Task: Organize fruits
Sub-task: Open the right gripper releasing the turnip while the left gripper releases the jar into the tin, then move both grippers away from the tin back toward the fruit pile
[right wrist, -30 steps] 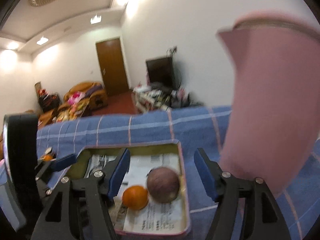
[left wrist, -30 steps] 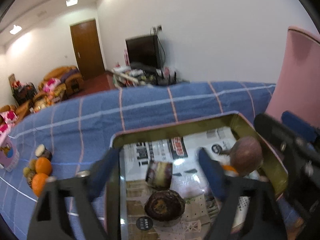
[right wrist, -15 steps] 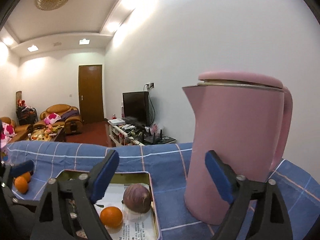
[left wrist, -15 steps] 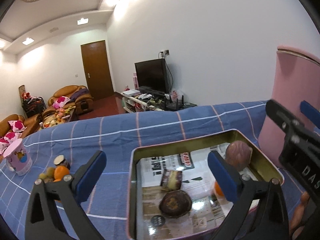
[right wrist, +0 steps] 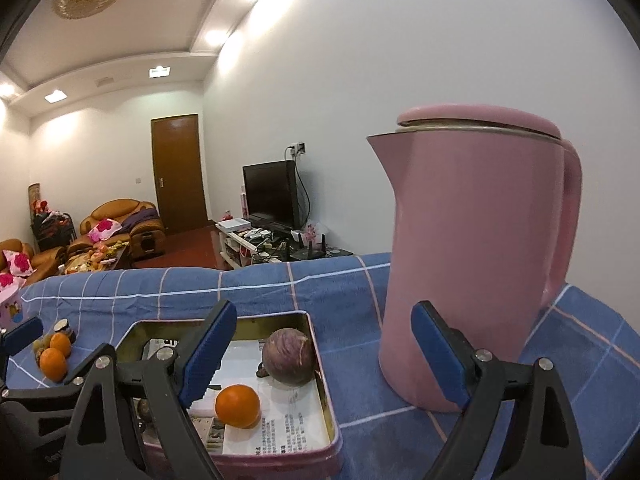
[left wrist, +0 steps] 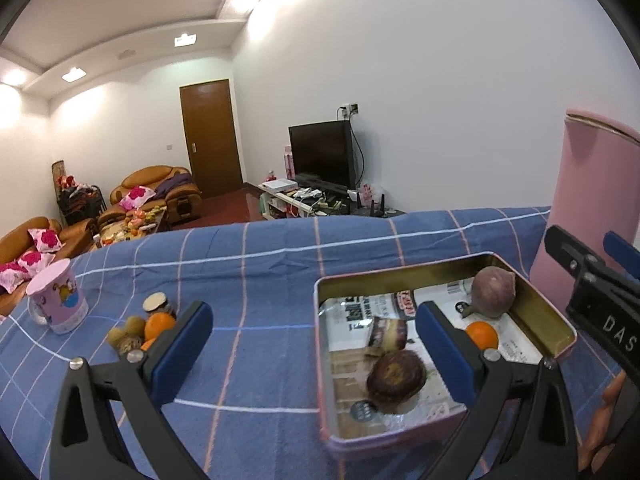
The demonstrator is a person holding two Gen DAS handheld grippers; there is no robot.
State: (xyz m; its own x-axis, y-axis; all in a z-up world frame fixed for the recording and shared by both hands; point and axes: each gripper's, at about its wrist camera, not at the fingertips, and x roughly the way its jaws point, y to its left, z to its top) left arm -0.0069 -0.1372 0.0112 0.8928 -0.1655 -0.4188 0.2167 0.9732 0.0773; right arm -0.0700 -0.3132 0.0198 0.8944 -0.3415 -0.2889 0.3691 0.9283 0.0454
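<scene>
A pink metal tin [left wrist: 560, 322] lined with newspaper lies on the blue checked cloth. It holds a dark purple fruit [left wrist: 396, 376], a cut piece [left wrist: 387, 334], an orange [left wrist: 482, 335] and a round purple fruit [left wrist: 493, 291]. The tin [right wrist: 320, 368], the orange [right wrist: 237, 406] and the purple fruit [right wrist: 289, 357] also show in the right wrist view. A pile of oranges and small brown fruits [left wrist: 138, 330] lies at the left. My left gripper [left wrist: 310, 354] is open and empty above the tin's left edge. My right gripper [right wrist: 320, 356] is open and empty above the tin's right side.
A tall pink kettle [right wrist: 472, 256] stands right of the tin. A pink mug [left wrist: 58, 300] stands at the far left, with a small jar [left wrist: 158, 305] by the fruit pile. The table's far edge drops to a living room.
Both grippers have risen and pulled back from the tin, and the views have widened. The left gripper has shifted left. The fruits in the tin have not moved.
</scene>
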